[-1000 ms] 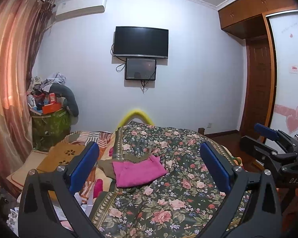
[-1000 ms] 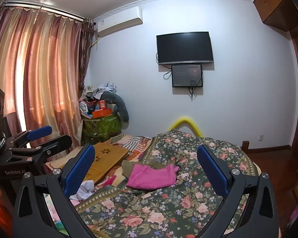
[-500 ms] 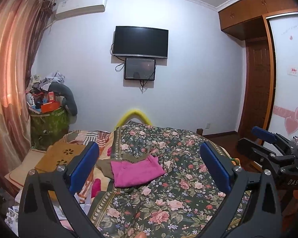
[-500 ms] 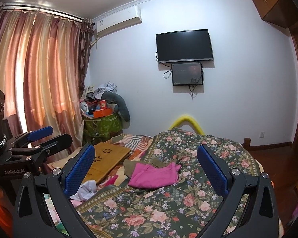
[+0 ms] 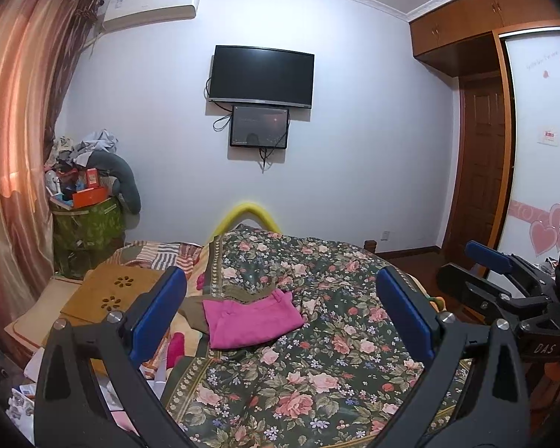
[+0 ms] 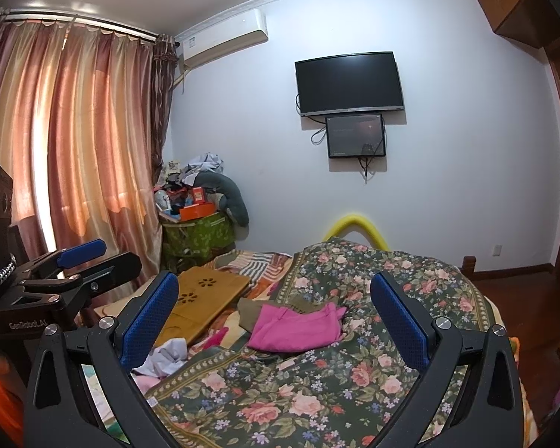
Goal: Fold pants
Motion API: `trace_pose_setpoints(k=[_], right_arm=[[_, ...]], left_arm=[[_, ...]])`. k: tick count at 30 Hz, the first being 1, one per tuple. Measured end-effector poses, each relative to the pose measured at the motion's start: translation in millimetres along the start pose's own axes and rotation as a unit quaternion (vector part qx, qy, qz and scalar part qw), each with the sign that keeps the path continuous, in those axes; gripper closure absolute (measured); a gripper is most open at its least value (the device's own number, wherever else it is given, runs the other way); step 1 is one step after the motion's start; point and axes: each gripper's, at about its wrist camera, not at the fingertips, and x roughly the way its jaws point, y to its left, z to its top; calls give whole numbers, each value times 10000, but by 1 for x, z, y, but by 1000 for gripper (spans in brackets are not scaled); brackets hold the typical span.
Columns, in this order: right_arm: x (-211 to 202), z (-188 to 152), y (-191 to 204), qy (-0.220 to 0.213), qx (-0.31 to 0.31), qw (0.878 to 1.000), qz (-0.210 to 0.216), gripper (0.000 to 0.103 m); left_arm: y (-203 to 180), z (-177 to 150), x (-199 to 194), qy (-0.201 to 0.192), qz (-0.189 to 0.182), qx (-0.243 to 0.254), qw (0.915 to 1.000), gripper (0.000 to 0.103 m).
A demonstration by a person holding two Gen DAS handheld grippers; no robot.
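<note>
Pink pants [image 5: 252,317] [image 6: 296,326] lie bunched on the floral bedspread [image 5: 317,366] [image 6: 317,392], partly over an olive-brown garment [image 5: 194,311] [image 6: 248,311]. My left gripper [image 5: 282,311] is open, held above the bed's near part and well short of the pants, with nothing between its blue pads. My right gripper [image 6: 274,315] is open too, equally far back and empty. Each gripper shows in the other's view: the right gripper [image 5: 504,283] at the right edge, the left gripper [image 6: 67,272] at the left edge.
A wooden lap desk [image 5: 112,295] [image 6: 201,298] lies on the bed's left side beside striped bedding. A green hamper piled with clutter [image 5: 87,220] stands by the curtain [image 6: 74,149]. A yellow padded rail [image 5: 248,212] marks the bed's far end. A wardrobe [image 5: 534,149] is at the right.
Both grippers have shifted slightly; the pants and bed sit a little lower and nearer in each view. Both stay open.
</note>
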Motion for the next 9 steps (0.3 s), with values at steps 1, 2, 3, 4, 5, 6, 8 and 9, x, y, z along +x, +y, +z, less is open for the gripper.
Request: trace_pose_setpoints(k=[1,2,3,4,5,6,8,9], right_arm=[[0,0,1,3,-4,10000,6,1],[0,0,0,3,-2,10000,9,1],[0,0,1,5,3,10000,12,1],[0,0,1,7,7,10000,16,1],[0,0,1,7,10,10000,15,1],[0,0,1,6,9,10000,15,1],[1,1,0,0,20,10000,17,1],[0,1,0,-1,25,10000,15,1]], left_arm=[[0,0,0,-1,1,0,10000,0],[0,0,0,-3,7,-11,10000,0],[0,0,-1,-4,3,-17,10000,0],[1,0,-1,1,0,-11,10000,0],[1,-1,-1,5,8,-9,10000,0],[1,-1,-1,8,20,-12,10000,0],[1,-2,0,21,30,-10,10000,0],[2,-2,0,33,35,-6,10000,0]])
